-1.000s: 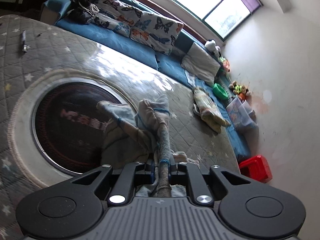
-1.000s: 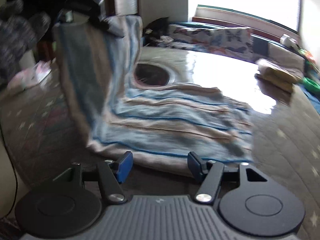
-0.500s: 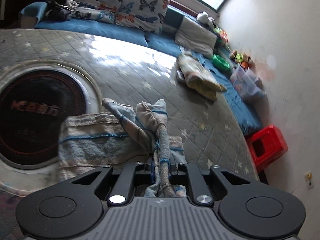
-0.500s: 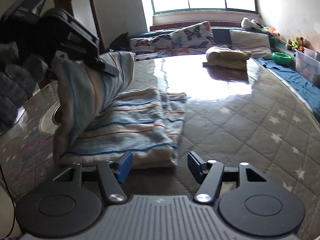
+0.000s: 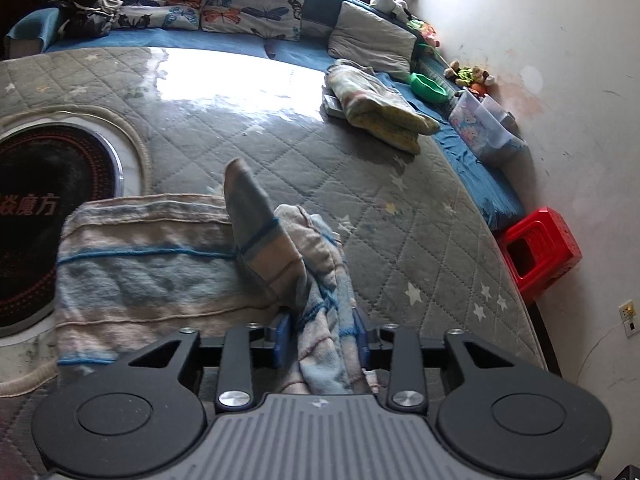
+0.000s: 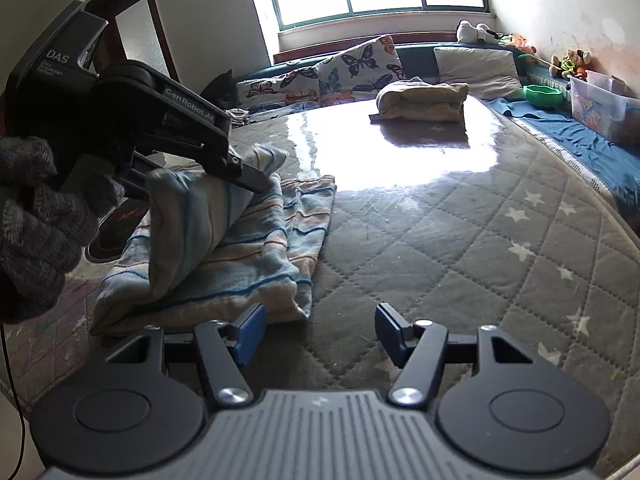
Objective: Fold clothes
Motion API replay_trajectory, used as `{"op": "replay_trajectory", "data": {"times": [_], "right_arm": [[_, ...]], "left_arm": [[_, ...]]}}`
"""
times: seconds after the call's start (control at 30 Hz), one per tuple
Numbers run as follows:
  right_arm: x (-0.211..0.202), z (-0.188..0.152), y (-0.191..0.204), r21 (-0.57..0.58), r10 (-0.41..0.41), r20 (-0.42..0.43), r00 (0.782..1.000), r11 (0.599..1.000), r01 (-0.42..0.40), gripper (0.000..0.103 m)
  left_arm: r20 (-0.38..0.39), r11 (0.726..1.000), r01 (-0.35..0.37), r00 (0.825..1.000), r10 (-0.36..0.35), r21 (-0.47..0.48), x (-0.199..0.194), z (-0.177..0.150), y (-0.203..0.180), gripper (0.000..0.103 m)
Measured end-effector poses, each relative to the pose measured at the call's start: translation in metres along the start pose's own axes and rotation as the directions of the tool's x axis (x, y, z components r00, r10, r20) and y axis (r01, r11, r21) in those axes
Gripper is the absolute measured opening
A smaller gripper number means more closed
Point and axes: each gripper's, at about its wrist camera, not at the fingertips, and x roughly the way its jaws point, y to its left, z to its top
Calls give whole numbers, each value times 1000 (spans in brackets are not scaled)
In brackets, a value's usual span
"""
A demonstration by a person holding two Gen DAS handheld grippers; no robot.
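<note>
A blue, beige and white striped cloth (image 5: 136, 264) lies partly folded on the grey quilted mat (image 5: 400, 240). My left gripper (image 5: 320, 336) has its jaws parted a little, with a bunched edge of the cloth (image 5: 324, 320) lying loosely between the blue pads. In the right wrist view the left gripper (image 6: 244, 168) sits low over the cloth (image 6: 240, 264), with a fold draped under it. My right gripper (image 6: 318, 334) is open and empty, just above the mat beside the cloth's near right corner.
A folded yellow-white garment (image 5: 376, 108) lies at the mat's far side, also in the right wrist view (image 6: 424, 100). A black round hob (image 5: 44, 216) is set in the mat at left. Butterfly cushions (image 5: 240, 4), a green bowl (image 5: 428, 88), a plastic box (image 5: 484, 128) and a red stool (image 5: 540, 252) line the edges.
My left gripper has carried the held edge down and across onto the cloth, and its jaws have loosened from tightly shut. The right gripper has shifted rightward, still open.
</note>
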Motion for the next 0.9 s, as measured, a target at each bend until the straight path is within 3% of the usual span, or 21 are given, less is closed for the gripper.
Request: {"op": "replay_trajectory", "data": {"times": [0.2, 0.4, 0.6, 0.73, 0.9], "right_arm": [[-4, 5, -4, 21, -15, 18, 1000, 1000, 15, 62], [-12, 21, -3, 23, 0, 61, 998, 1000, -1, 59], [-8, 48, 24, -63, 107, 105, 989, 993, -100, 48], [11, 58, 47, -106, 196, 79, 977, 977, -187, 40], [44, 57, 55, -99, 203, 10, 979, 975, -201, 33]], "left_arm": [[7, 998, 57, 998, -57, 17, -4, 0, -4, 42], [42, 997, 71, 997, -72, 31, -32, -1, 16, 42], [51, 999, 22, 998, -25, 44, -52, -20, 52, 42], [46, 999, -2, 999, -1, 53, -59, -37, 72, 42], [38, 1000, 2, 999, -3, 22, -60, -49, 91, 42]]}}
